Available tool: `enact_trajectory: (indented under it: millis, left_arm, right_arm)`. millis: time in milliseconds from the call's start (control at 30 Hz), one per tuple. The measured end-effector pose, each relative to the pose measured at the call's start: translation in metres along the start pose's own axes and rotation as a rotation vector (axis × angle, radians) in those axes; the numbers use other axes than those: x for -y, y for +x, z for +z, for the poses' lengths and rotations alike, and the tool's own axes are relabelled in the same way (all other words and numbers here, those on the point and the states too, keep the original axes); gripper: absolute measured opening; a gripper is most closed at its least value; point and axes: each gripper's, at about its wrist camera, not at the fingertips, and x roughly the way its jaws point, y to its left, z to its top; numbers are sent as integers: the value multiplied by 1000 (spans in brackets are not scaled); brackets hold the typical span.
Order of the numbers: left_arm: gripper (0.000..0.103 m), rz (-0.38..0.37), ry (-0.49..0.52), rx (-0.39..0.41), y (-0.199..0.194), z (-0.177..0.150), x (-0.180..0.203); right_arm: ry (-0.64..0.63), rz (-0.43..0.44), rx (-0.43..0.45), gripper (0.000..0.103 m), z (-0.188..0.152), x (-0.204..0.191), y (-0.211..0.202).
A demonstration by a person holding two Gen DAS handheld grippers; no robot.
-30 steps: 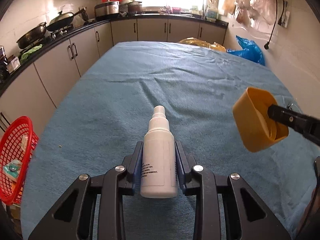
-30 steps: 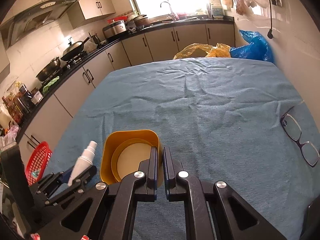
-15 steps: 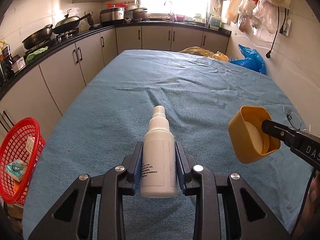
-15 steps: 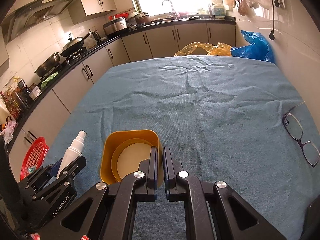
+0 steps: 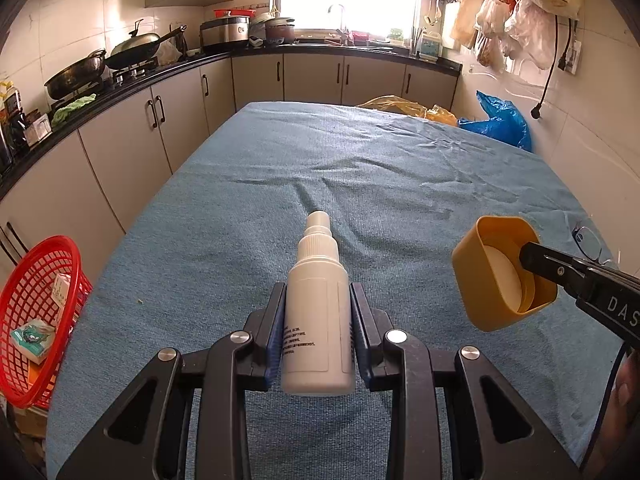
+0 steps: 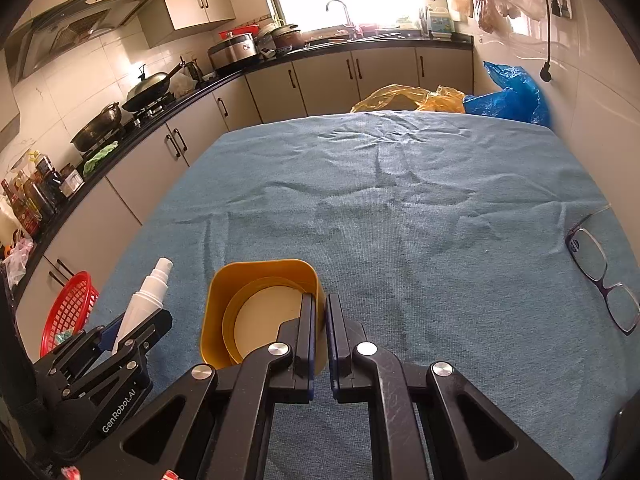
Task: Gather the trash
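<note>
My left gripper (image 5: 318, 304) is shut on a white spray bottle (image 5: 317, 312), nozzle pointing forward, held above the blue-covered table (image 5: 360, 184). My right gripper (image 6: 319, 308) is shut on the rim of a yellow plastic cup (image 6: 256, 312), one finger inside it. The cup (image 5: 502, 272) also shows at the right in the left wrist view, and the bottle (image 6: 146, 300) at the left in the right wrist view. A red mesh basket (image 5: 34, 312) with small boxes in it stands below the table's left edge.
A pair of glasses (image 6: 604, 276) lies on the cloth near the right edge. Yellow (image 5: 404, 106) and blue (image 5: 500, 124) plastic bags sit beyond the far right corner. Kitchen cabinets (image 5: 132, 136) with pans run along the left and back.
Both grippers have lifted and tilted up a little with their loads. The cup has moved slightly lower and closer to the left gripper. Both grips are unchanged.
</note>
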Motion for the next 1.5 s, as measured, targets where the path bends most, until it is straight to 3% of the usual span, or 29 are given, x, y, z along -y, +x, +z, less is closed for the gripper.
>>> enact_trajectory:
  millis: [1500]
  left_arm:
    - [29,-2,-11,14,-4,1,-2]
  right_arm:
    - [-2,-3,2,6,0,-1,-1]
